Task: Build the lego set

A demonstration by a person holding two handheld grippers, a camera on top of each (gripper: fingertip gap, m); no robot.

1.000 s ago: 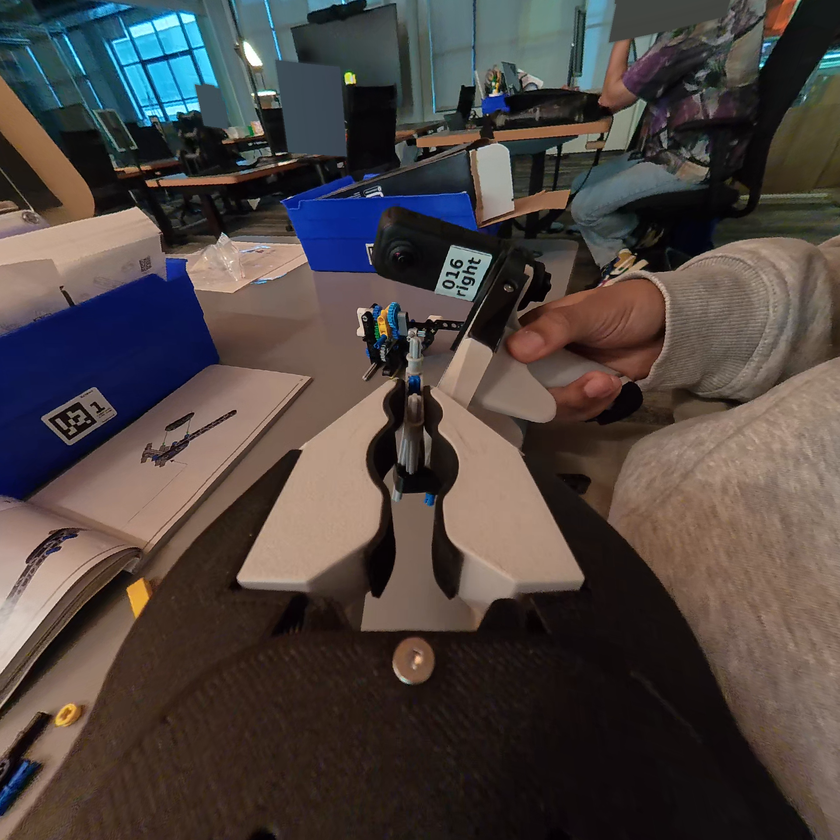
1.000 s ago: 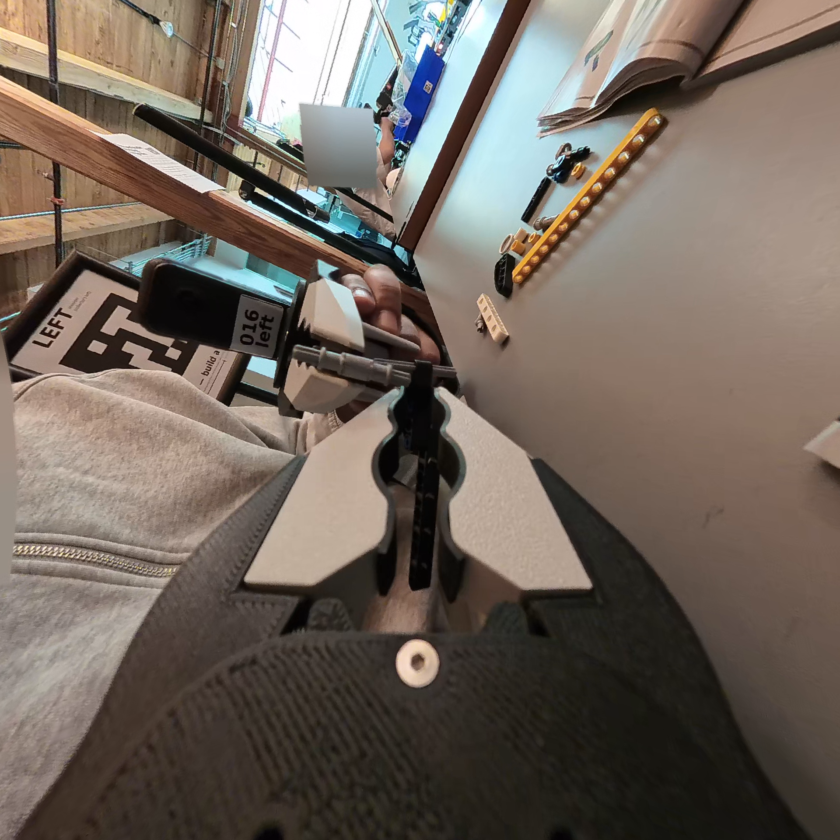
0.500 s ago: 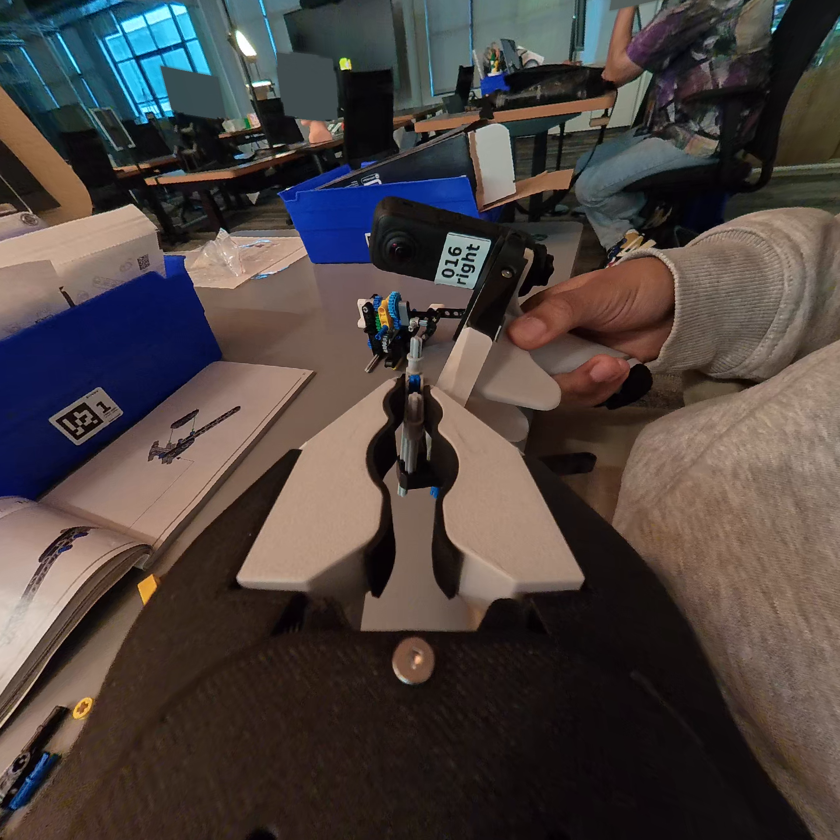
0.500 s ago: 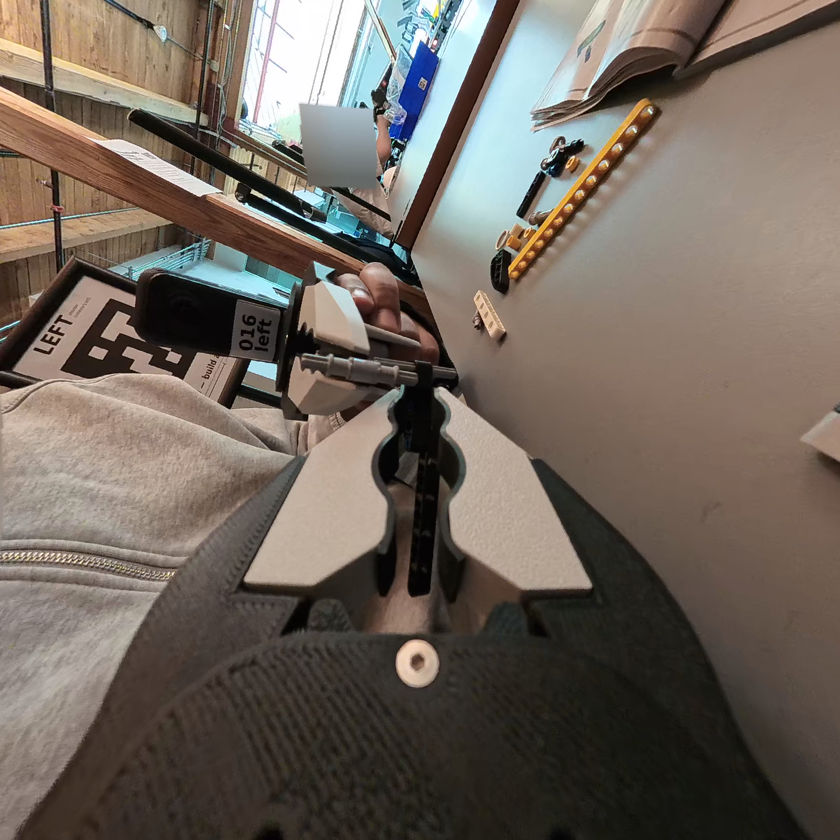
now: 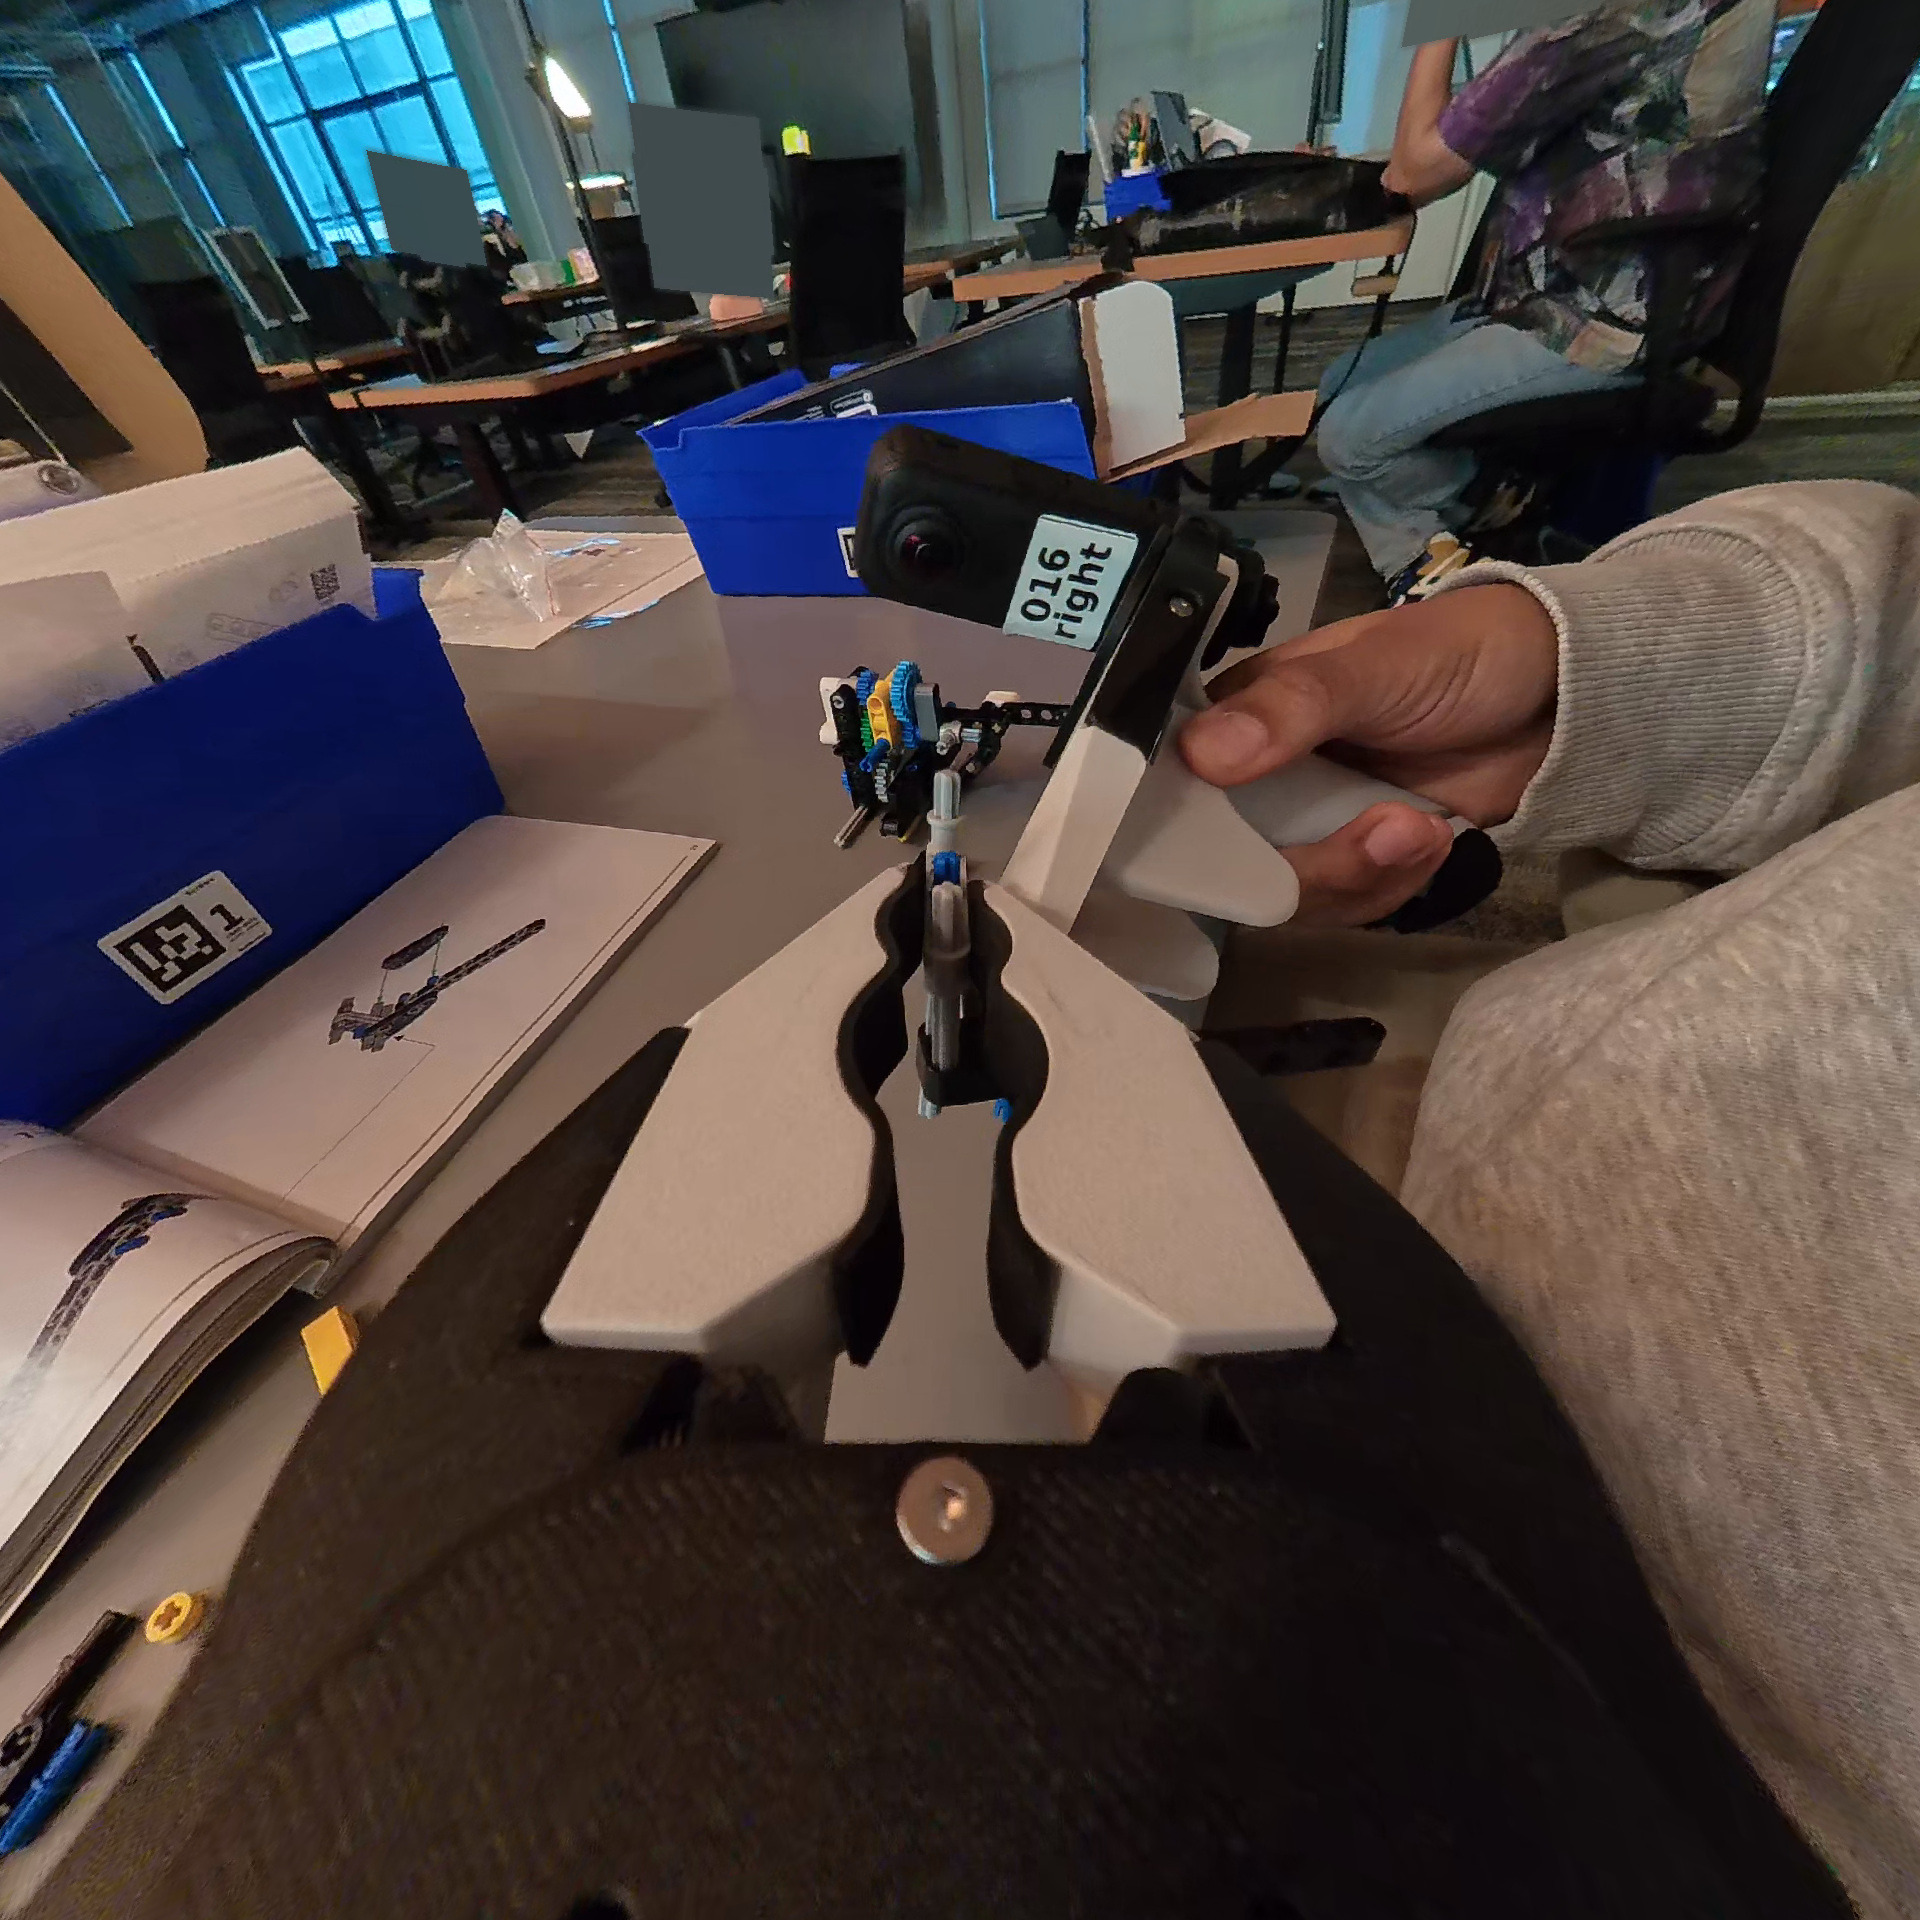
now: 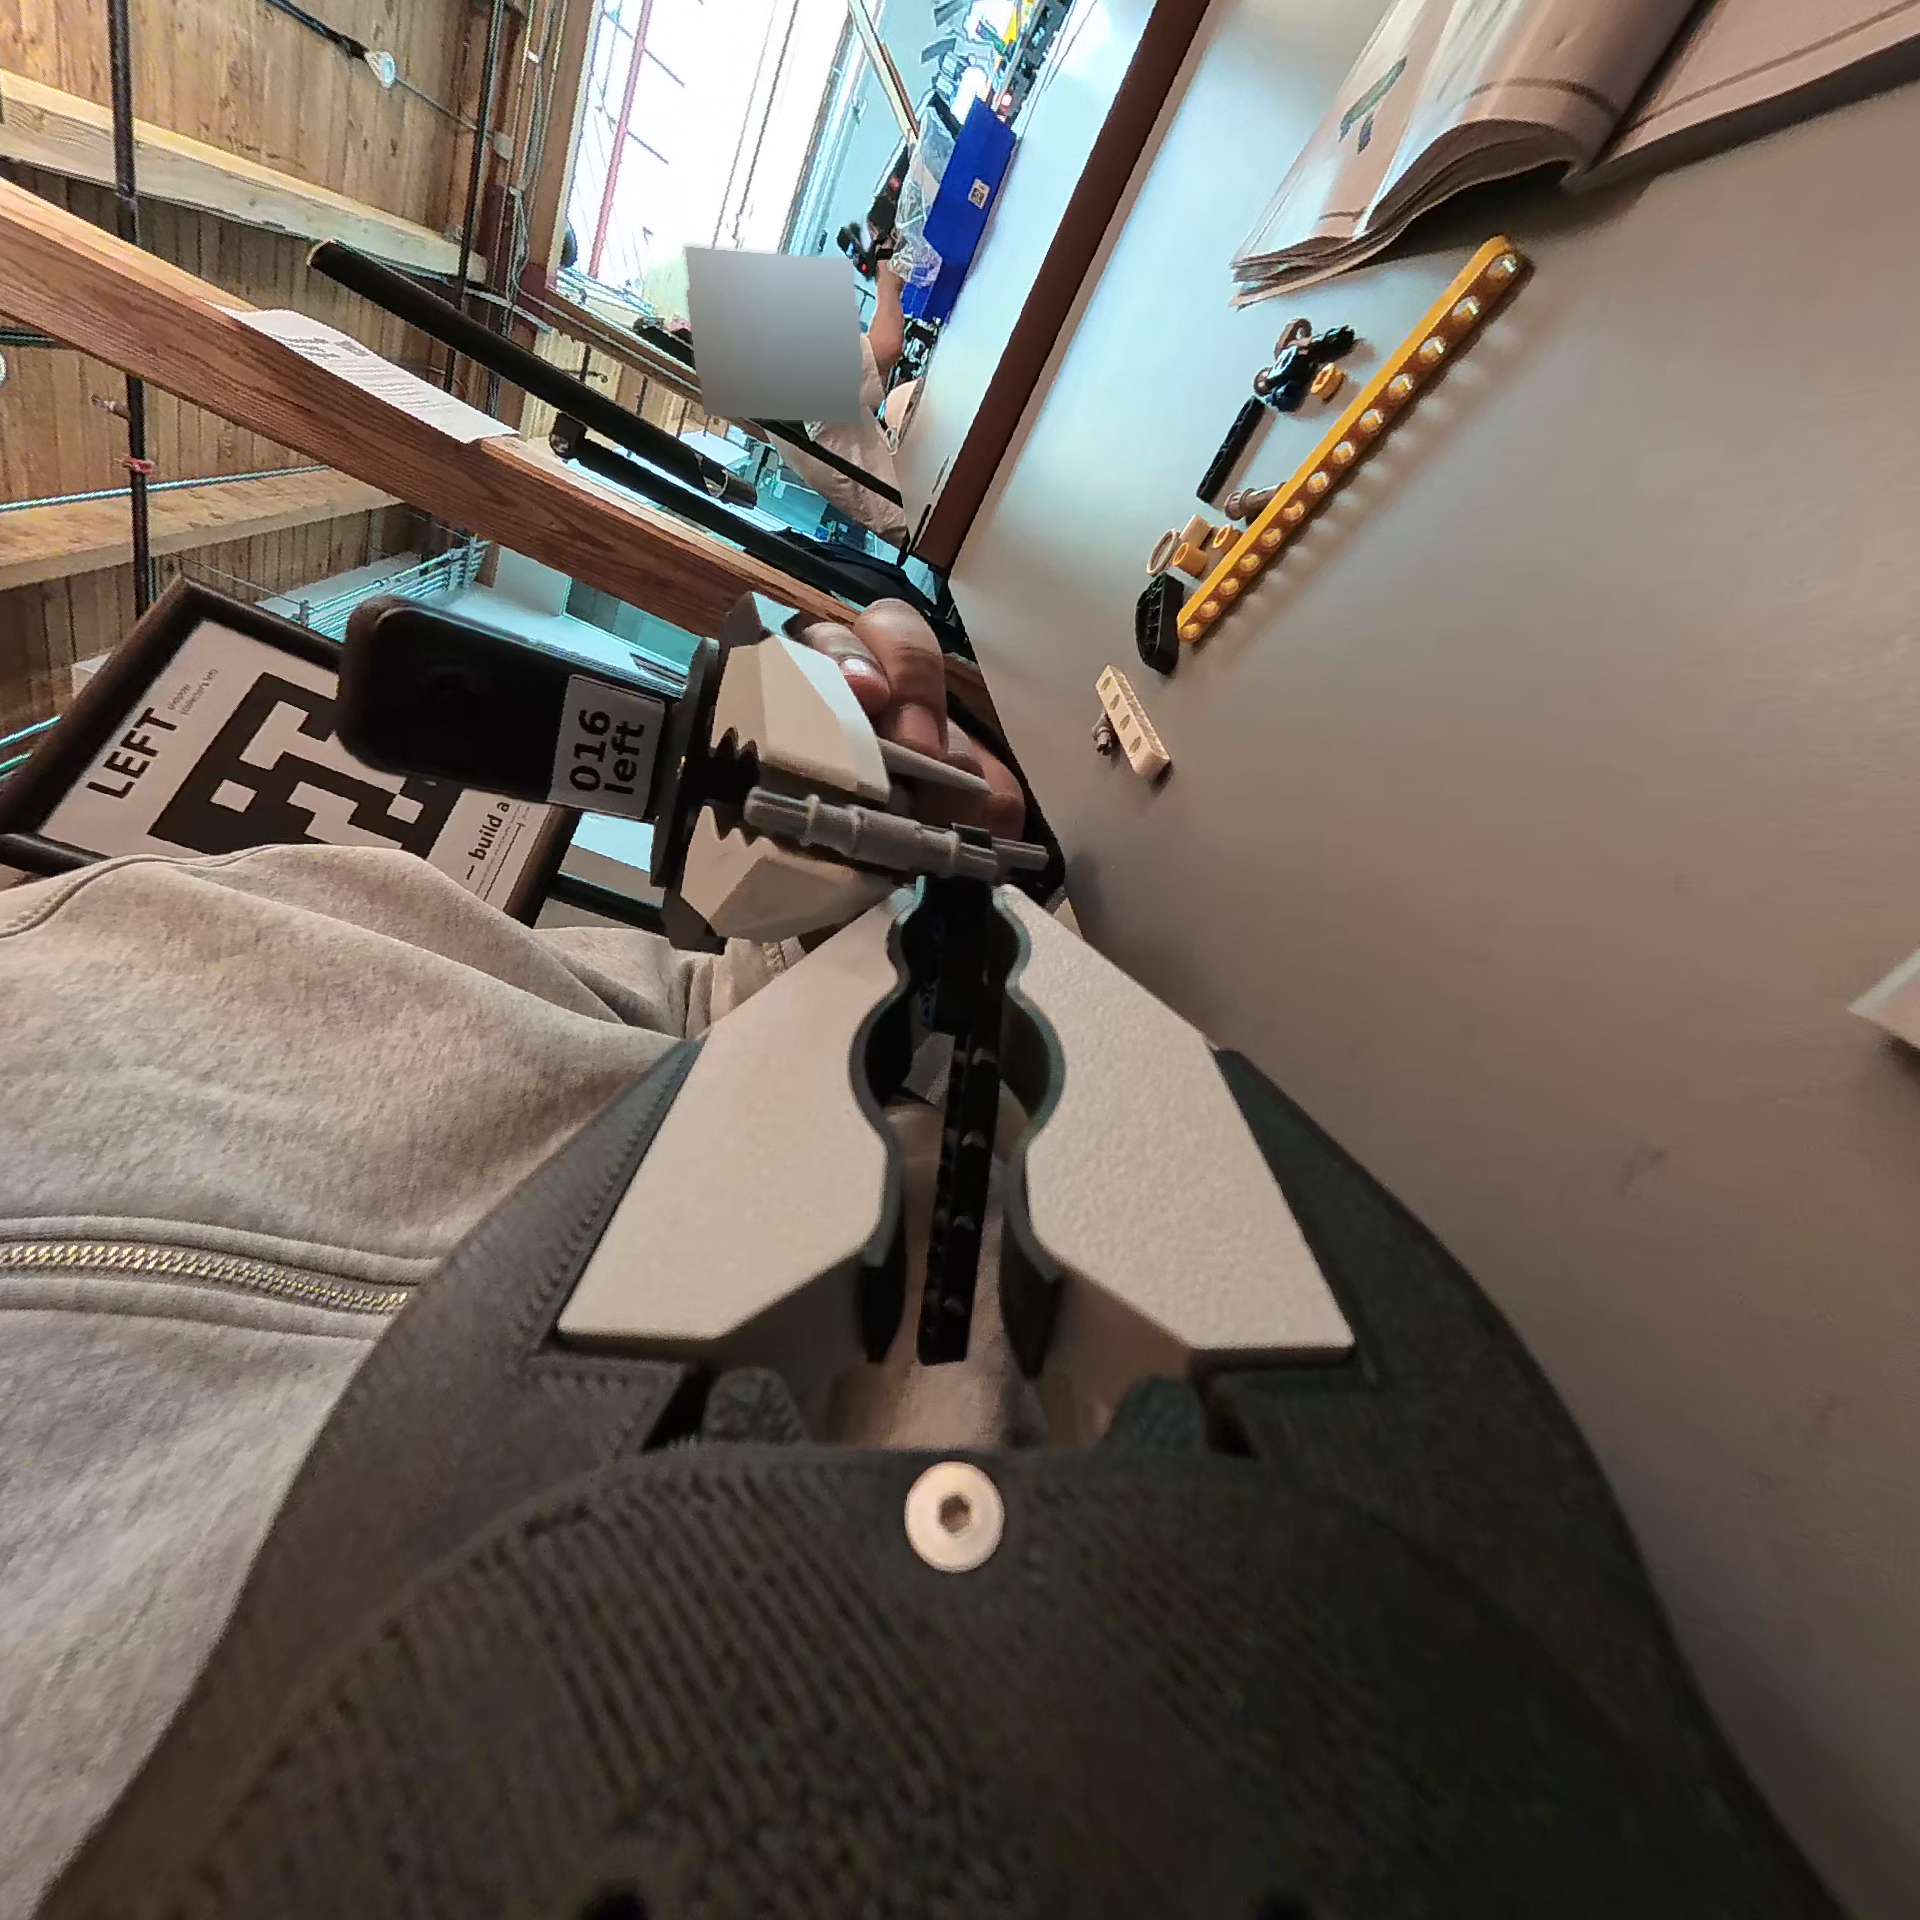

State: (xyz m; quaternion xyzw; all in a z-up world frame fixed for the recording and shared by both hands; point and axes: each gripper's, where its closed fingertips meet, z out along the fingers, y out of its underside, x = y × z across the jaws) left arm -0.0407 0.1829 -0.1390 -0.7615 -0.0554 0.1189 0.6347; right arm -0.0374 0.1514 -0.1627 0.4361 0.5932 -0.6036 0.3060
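Observation:
My left gripper (image 5: pixel 945 883) is shut on a small lego piece (image 5: pixel 943 997): a grey axle in a black connector with blue pins. The axle tip (image 5: pixel 943 805) sticks out past the fingertips. My right gripper (image 6: pixel 956 909) is shut on a thin black holed beam (image 6: pixel 961 1164) that runs back between the fingers. Its tips meet the grey axle (image 6: pixel 894 831) crosswise, where the beam's front end touches it. The left gripper (image 6: pixel 790 790) shows there with a hand behind it. The right gripper's white body (image 5: pixel 1143 862) and the hand holding it sit just right of my left fingertips.
A small gear assembly (image 5: pixel 894 727) in blue, yellow and black stands on the grey table beyond the grippers. An open instruction booklet (image 5: pixel 364 1039) lies left, with blue bins (image 5: pixel 208 790) behind it. A long yellow beam (image 6: pixel 1351 436), a short white beam (image 6: pixel 1132 707) and small loose parts (image 6: pixel 1288 364) lie on the table. The tips of both grippers are at nearly the same place.
Both grippers keep their hold and stay tip to tip. The views have only drifted slightly.

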